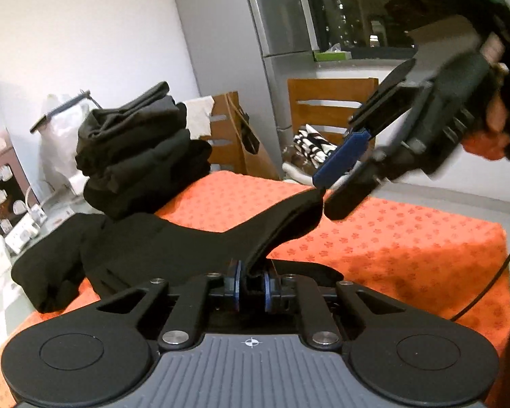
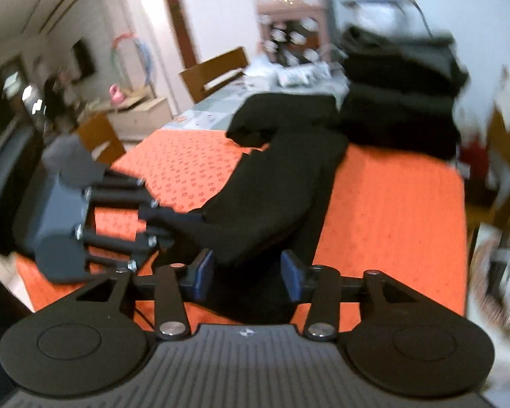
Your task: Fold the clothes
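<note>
A black garment [image 1: 187,244] lies stretched across the orange tablecloth [image 1: 391,238]. My left gripper [image 1: 251,282] is shut on one raised edge of it, the cloth pinched between the blue pads. My right gripper [image 1: 336,183] hovers open at the garment's lifted far tip, held by a hand. In the right wrist view the garment [image 2: 278,197] runs away from my open right gripper [image 2: 248,273], with cloth lying between its spread pads. My left gripper [image 2: 159,224] grips the cloth's left edge. A stack of folded black clothes [image 1: 142,142] [image 2: 401,102] stands at the table's far side.
Wooden chairs [image 1: 329,105] [image 2: 214,74] stand around the table. A grey fridge [image 1: 275,34] and a brown paper bag [image 1: 241,136] are behind it. A black cable [image 1: 493,272] hangs at the right. Bare orange cloth [image 2: 391,204] lies right of the garment.
</note>
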`<state>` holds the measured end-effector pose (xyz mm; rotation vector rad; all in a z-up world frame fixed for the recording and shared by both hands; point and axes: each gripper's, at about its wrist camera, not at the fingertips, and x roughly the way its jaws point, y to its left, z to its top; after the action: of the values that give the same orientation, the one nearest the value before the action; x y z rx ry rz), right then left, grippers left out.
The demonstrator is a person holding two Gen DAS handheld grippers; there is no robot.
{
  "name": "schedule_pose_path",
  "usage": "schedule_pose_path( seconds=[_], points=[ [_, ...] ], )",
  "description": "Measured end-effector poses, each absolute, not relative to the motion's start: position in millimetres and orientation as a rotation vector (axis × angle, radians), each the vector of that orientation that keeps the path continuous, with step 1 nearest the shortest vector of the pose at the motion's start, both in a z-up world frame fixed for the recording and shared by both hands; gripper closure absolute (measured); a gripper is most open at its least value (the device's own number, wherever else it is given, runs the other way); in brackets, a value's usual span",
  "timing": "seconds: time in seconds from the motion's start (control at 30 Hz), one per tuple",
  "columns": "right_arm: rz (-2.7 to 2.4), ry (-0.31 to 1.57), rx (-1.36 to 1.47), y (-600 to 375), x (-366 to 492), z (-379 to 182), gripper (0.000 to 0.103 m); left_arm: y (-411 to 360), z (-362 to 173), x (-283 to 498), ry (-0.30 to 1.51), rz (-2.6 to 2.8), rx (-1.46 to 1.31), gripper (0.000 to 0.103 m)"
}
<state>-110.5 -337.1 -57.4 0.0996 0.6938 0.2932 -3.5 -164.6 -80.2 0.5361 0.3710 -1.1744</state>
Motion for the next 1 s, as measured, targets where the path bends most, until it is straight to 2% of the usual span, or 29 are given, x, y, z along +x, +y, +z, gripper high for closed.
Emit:
schedule_pose_path(
  seconds=[0.37, 0.67, 0.7, 0.77, 0.87, 0.9, 0.93, 0.97, 1.0],
  points=[
    [0.374, 0.552, -0.636, -277.0, -106.0, -49.6, 0.047, -156.8, -58.3, -3.9, 0.389, -1.217, 0.56, 0.088],
    [0.398, 0.426, -0.927, -249.1, -109.7, -53.0, 0.05, -144.5, -41.6, -20.9, 0.385, -1.229, 0.554, 0.088],
    [0.39, 0.413, -0.939, -247.1, -110.3, -51.1, 0.049, -143.2, -40.5, -23.4, 0.384, -1.228, 0.554, 0.088],
    [0.381, 0.391, -0.946, -248.1, -115.1, -47.5, 0.036, -144.3, -38.3, -26.4, 0.378, -1.228, 0.565, 0.088],
    [0.443, 0.381, -0.979, -247.6, -122.0, -48.6, 0.036, -143.9, -36.8, -32.8, 0.374, -1.232, 0.583, 0.088],
    [0.467, 0.382, -0.994, -246.5, -122.9, -49.4, 0.037, -143.7, -36.2, -34.2, 0.376, -1.234, 0.584, 0.088],
    [0.49, 0.384, -1.01, -245.2, -123.5, -50.2, 0.047, -143.3, -35.2, -35.5, 0.38, -1.237, 0.582, 0.088],
    [0.506, 0.383, -1.021, -243.7, -124.2, -50.5, 0.063, -142.2, -33.7, -37.5, 0.384, -1.24, 0.576, 0.088],
    [0.522, 0.39, -1.009, -243.2, -124.9, -48.8, 0.073, -140.8, -32.0, -39.5, 0.387, -1.242, 0.566, 0.088]
  ],
)
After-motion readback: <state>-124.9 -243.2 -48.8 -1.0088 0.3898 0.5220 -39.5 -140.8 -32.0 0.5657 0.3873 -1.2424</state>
